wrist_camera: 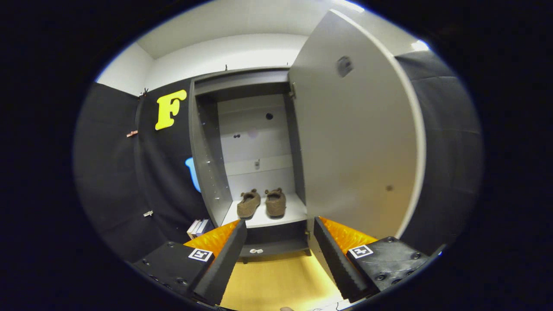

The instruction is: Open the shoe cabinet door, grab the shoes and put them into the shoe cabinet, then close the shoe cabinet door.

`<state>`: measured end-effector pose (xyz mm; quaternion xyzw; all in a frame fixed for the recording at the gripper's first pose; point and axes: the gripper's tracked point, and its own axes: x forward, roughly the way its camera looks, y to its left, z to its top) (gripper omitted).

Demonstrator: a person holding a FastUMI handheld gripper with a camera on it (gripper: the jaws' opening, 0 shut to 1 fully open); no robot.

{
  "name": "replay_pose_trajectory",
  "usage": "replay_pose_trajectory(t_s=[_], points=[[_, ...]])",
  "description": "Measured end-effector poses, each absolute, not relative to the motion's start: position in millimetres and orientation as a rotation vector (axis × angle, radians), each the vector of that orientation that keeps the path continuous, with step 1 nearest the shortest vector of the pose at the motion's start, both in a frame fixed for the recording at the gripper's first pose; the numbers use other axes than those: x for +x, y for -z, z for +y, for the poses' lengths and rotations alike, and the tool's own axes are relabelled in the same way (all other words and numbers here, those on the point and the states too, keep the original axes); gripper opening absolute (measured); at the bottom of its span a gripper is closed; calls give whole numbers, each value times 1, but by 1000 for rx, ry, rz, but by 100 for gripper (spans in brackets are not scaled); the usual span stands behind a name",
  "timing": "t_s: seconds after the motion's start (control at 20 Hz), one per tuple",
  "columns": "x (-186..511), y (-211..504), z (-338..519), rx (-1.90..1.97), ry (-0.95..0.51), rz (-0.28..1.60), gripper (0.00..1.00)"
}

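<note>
A grey shoe cabinet (207,155) stands ahead with its door (354,129) swung wide open to the right. Two brown slippers (262,204) sit side by side on the white bottom shelf (293,211) inside, toes pointing inward. My gripper (280,229) is open, its fingers spread apart with nothing between them. It hangs in front of the cabinet, below the shelf's front edge, apart from the slippers and the door.
A few books (198,228) lean on the floor by the cabinet's left side. The wooden floor (276,276) runs under the gripper. A small white object (256,251) lies at the cabinet's base. The open door's edge (417,142) juts out on the right.
</note>
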<state>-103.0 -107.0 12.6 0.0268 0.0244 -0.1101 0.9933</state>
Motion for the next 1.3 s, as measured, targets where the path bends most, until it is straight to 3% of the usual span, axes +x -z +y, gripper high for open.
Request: replay_pose_trajectory(t_s=[0.35, 0.65, 1.0, 1.3], points=[[-176, -32, -221, -7, 347, 1, 98], [-169, -29, -275, 1, 302, 11, 98], [-141, -6, -272, 13, 208, 85, 98], [-131, 2, -210, 23, 131, 77, 98]])
